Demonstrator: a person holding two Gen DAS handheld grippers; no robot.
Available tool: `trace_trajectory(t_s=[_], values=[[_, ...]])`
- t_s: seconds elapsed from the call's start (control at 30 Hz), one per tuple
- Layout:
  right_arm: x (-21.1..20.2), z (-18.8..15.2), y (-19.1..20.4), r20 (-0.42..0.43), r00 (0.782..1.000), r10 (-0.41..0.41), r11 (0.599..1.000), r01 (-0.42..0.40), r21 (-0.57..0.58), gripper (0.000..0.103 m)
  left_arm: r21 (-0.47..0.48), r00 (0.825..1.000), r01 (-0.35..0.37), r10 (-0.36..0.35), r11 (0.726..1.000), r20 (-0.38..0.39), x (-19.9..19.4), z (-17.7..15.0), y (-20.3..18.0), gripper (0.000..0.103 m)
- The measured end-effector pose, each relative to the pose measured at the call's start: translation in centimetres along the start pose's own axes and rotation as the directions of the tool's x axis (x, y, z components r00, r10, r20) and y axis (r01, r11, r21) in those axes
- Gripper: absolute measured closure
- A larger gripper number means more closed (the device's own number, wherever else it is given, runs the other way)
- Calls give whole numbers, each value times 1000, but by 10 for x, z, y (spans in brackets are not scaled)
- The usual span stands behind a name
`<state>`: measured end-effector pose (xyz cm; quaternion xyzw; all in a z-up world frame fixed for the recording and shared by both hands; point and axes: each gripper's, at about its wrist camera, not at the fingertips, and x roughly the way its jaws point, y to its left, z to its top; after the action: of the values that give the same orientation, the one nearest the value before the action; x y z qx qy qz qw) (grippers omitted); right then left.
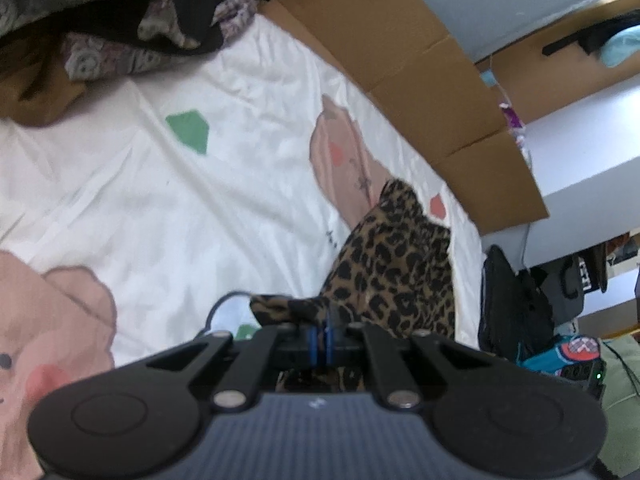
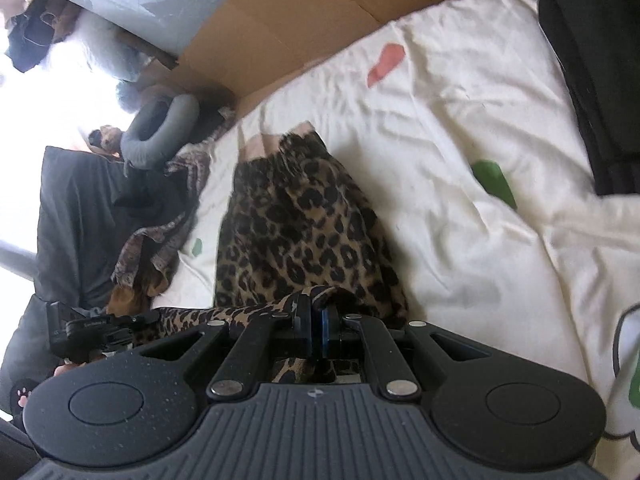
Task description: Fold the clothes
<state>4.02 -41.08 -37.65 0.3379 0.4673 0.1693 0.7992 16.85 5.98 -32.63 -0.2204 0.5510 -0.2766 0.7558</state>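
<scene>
A leopard-print garment point(image 1: 394, 264) lies on a white bed sheet point(image 1: 168, 208) printed with pink, green and red shapes. My left gripper point(image 1: 323, 330) is shut on one edge of that garment, the cloth bunched between its blue pads. In the right wrist view the leopard-print garment point(image 2: 296, 224) stretches away over the white sheet point(image 2: 460, 208). My right gripper point(image 2: 316, 322) is shut on its near edge. The left gripper point(image 2: 96, 330) shows at the lower left of that view, a taut strip of the cloth running to it.
Flattened brown cardboard point(image 1: 420, 76) lines the far side of the bed. A heap of dark floral clothes point(image 1: 120, 12) lies at the top left. Black clothing point(image 2: 600, 72) sits at the sheet's right. Dark bags point(image 1: 516, 312) and a grey neck pillow point(image 2: 160, 132) lie beyond the bed.
</scene>
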Motion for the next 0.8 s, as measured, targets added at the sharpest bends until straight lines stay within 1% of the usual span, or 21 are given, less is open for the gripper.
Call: trace_trajectory(t_s=[0.17,0.37,0.57,0.7,0.8], values=[[1,11,5,36,999,13,1000,-13,-15,100,12,1000,-2,2,1000,23,3,12,-5,98],[19,23,0,44,998,-32,999,33,-21,100,19,999,-25,24,999,40,25,28,-6,98],[36,33,-6,49,996,-76,997,77,-28,100,38,998,-52,51,998,38,43,39,-4,98],[45,33,-11,40,994,-98,995,99,-25,100,42,997,-69,68,997,40,53,40,-1,98],[51,31,-15,31,992,-122,992,123,-33,100,46,995,-98,97,994,34,64,38,2,98]])
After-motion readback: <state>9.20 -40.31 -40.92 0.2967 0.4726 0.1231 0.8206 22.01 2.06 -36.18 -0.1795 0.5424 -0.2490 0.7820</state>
